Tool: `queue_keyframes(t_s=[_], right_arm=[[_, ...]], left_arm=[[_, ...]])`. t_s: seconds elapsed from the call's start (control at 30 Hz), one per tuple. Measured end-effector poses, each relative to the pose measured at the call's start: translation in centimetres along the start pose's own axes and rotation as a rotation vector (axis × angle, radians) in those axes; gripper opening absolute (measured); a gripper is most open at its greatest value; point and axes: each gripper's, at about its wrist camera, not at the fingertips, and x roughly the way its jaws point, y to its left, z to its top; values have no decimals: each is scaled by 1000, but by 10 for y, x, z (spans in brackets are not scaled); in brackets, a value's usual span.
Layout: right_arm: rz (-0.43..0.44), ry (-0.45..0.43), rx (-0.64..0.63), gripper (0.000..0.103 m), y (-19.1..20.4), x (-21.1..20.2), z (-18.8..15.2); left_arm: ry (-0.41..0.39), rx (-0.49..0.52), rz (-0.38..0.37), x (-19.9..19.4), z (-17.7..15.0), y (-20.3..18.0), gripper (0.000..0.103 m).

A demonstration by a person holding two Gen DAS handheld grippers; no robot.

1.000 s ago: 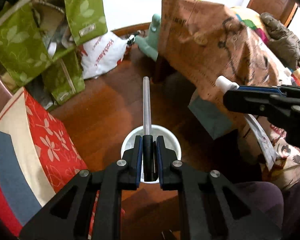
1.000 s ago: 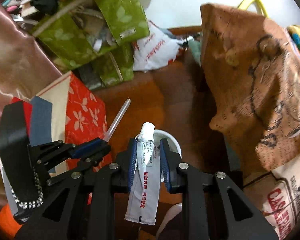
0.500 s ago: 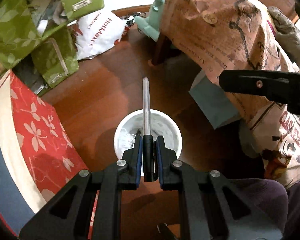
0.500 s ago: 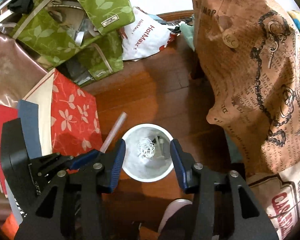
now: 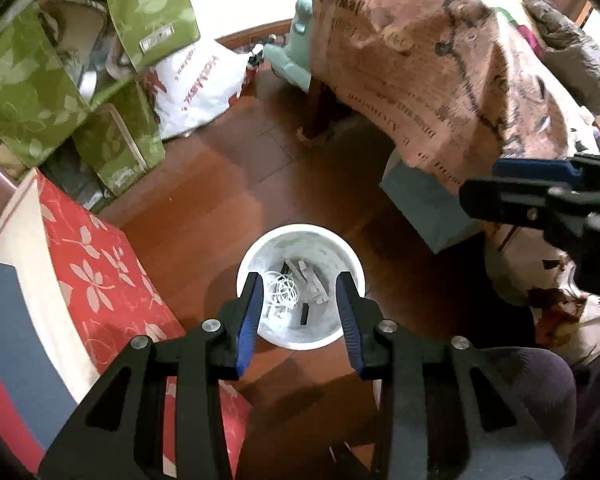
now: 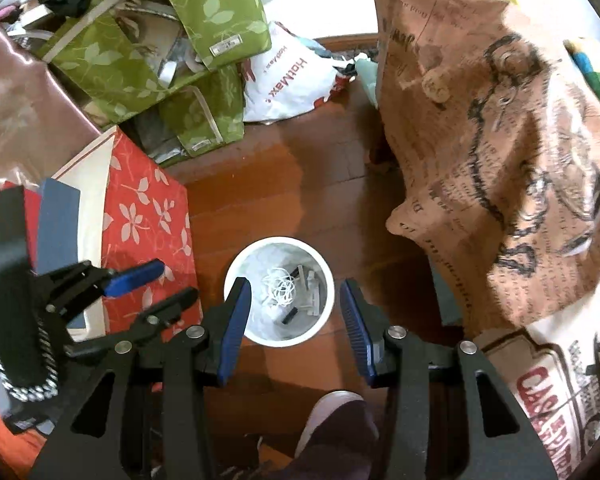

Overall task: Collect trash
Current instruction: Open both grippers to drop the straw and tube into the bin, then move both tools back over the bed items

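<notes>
Reddish wooden floor (image 5: 220, 184) fills the middle of both views, hemmed by clutter: green leaf-print bags (image 6: 148, 60) at the upper left, a white plastic shopping bag (image 5: 196, 88) beside them, a red floral cushion (image 6: 148, 216) at the left, and a brown printed cloth (image 6: 480, 140) draped down the right side. At lower centre stands the white bin (image 5: 350, 252), upright on the floor, placed where both hands can reach over it. Inside it lie the collected scraps: a tangle of white cord (image 6: 278, 290), a small dark piece (image 5: 304, 314) and some pale strips that are hard to identify. The left tool (image 5: 298, 308) hangs straight above the bin mouth, pointing steeply down, its jaws opening and nothing between the blue pads; that position over the opening suits letting trash fall straight in. The right tool (image 6: 294, 312) frames the bin the same way from its own camera, its jaws standing apart with nothing between them. Each tool also shows in the other's view, the right one at the right edge, the left one at the lower left, so the two are held side by side over the same target. A person's dark trouser leg (image 5: 532, 392) sits at the lower right, suggesting the bin stands just by the feet. No loose trash shows on the floor nearby, so the next piece probably lies elsewhere.
</notes>
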Motion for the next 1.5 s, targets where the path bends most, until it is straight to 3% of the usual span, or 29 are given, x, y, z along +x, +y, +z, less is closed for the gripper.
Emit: queue_keyframes(t_s=[0.37,0.63,0.8,1.0,1.13,1.27,1.5], right_arm=[[-10,-152,39,43,-17,-79,-19],[-76,-346,79,43,-42,-166,-49],[-152,-483,134,48,-69,-218,-80],[-343,-590,201,49,-109,-261,-117],[-405,-614,277,49,-143,-278,-137],[-464,-607,365,49,-182,-284,-158],[-603,-479,525,49,-266,-261,-200]], left_arm=[[-182,43,34,-96,17,-36,37],[-305,112,17,-163,29,-92,37],[-365,159,-39,-193,36,-143,38],[-414,255,-113,-213,43,-213,38],[-404,329,-179,-215,49,-264,38],[-384,364,-243,-208,58,-308,46],[-330,354,-321,-175,68,-363,46]])
